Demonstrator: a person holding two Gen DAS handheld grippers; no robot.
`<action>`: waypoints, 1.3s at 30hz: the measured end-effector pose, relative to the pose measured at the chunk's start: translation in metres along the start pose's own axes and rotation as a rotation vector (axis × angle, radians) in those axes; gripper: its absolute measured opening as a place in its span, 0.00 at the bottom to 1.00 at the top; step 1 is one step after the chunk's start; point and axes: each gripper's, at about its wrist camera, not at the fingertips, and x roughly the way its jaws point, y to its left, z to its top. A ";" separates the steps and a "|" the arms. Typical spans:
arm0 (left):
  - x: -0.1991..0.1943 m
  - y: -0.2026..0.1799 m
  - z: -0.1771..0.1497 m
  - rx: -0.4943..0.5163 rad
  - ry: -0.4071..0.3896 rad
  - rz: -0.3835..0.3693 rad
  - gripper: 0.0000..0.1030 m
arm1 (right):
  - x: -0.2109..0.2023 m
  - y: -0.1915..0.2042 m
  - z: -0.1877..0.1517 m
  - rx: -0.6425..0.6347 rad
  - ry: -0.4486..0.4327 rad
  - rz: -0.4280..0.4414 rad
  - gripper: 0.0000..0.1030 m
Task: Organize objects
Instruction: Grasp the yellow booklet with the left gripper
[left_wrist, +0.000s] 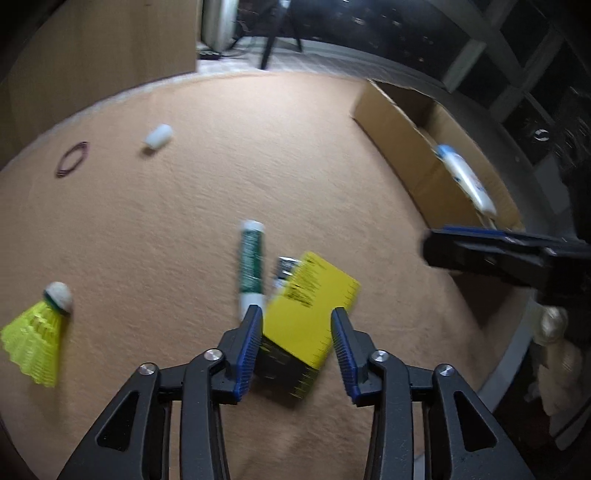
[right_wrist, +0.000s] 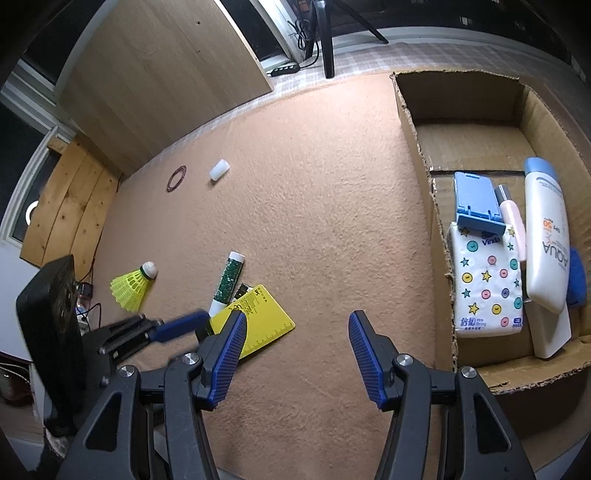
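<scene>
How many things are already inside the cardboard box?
5 visible: a tissue pack, a blue stand on its top end, a pink tube, a white lotion bottle, and a blue thing beside the bottle. More may be hidden underneath.

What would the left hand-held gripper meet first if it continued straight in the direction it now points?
Most likely the yellow box. The left hand-held gripper is open, and the box already lies between its fingers. The green tube lies just left of that line. Motion blur makes depth uncertain.
</scene>
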 end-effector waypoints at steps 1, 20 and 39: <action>0.006 0.004 0.007 -0.007 0.006 0.000 0.42 | -0.002 0.000 0.000 0.000 -0.004 0.001 0.52; 0.031 -0.026 0.009 0.027 0.049 -0.062 0.42 | -0.020 0.001 -0.007 0.020 -0.033 0.027 0.52; 0.041 -0.056 0.027 0.072 0.075 -0.167 0.47 | -0.037 -0.013 -0.015 0.060 -0.063 0.026 0.52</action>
